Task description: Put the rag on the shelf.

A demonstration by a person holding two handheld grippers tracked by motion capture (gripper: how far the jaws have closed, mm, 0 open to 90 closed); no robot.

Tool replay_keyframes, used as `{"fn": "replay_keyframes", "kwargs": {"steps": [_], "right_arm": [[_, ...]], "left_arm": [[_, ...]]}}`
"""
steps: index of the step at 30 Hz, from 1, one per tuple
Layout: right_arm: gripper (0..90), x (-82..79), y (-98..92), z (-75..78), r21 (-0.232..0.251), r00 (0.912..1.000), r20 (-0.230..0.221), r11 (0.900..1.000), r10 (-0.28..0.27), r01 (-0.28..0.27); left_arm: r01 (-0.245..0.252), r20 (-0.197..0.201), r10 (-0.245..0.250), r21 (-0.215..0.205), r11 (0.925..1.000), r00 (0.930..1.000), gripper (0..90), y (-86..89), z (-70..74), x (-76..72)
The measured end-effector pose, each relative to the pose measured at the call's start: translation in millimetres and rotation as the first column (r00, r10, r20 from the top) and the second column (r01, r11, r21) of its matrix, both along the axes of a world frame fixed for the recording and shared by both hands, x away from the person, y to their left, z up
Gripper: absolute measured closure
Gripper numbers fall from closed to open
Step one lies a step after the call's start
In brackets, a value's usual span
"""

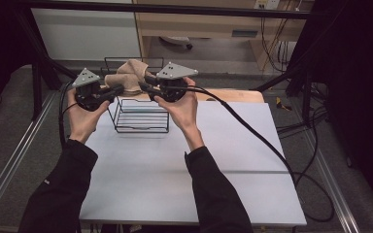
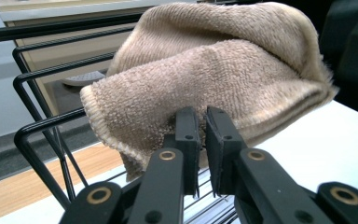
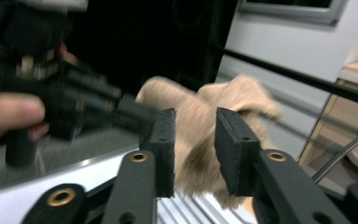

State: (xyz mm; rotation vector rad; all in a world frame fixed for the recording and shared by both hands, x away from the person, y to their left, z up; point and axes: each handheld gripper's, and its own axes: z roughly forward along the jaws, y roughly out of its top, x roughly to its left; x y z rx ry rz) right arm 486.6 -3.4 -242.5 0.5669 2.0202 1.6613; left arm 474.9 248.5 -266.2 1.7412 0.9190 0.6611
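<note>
Landmark for all positions: the black wire basket (image 1: 141, 115), which stands on the white desk (image 1: 233, 160) toward its far side.

Item under handling: one beige towel (image 1: 128, 74), bunched and partly folded. It hangs in the air directly above the far edge of the basket, clear of the desk and not resting on the wires as far as the high view allows.

Left claw (image 2: 203, 140): jaws nearly together and pinched on a fold at the lower edge of the towel. The left gripper view shows cloth drawn in between the pads, with basket wires below and to one side. Judged to be carrying the towel's weight.

Right claw (image 3: 195, 154): jaws parted. The right gripper view shows the towel between and beyond the pads, but neither pad presses on it. The picture is blurred, so contact cannot be ruled out fully; the gap reads as no grip. In the high view this claw sits above the basket's far right corner, close beside the left claw (image 1: 119, 89).

Step in hand, as judged: the towel is held over the basket by one claw while the other is free of it, consistent with regrasping during folding or with preparing to lower the cloth in.

Next move calls for: the right claw to find a fresh edge or corner and close on it, or else the left claw to descend over the basket's open top and let go, keeping the hanging cloth from snagging on the rim.
</note>
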Motion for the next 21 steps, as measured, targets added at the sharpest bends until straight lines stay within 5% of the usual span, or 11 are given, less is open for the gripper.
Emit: {"fn": "replay_keyframes", "kwargs": {"steps": [3,6,10,14,21], "right_arm": [[62.6,4.5,-2.0,6.2,0.045,0.9975,-0.010,0.997,-0.069,0.070],[62.1,11.9,-0.8,5.1,0.036,0.9939,-0.034,0.994,-0.105,0.106],[65.4,15.2,7.2,-4.7,0.025,0.9960,-0.065,0.998,-0.063,0.064],[88.3,12.4,9.8,-10.9,0.005,0.9993,-0.036,1.000,-0.014,0.015],[89.5,9.7,13.6,-20.4,-0.057,0.9981,-0.056,0.998,0.024,-0.028]], "left_arm": [[-0.001,0.002,0.001,0.005,1.0000,1.0000,84.1,-0.8,-1.6,0.5],[-0.002,0.001,0.002,0.005,1.0000,1.0000,84.6,-0.9,-3.3,1.2],[-0.003,-0.001,0.003,0.006,1.0000,1.0000,85.0,-1.5,-4.5,2.4],[0.002,0.001,-0.002,0.004,1.0000,1.0000,85.2,-0.3,-3.8,1.0],[-0.003,0.026,0.004,-0.039,0.9992,0.9996,84.4,4.2,15.8,-7.7]]}}
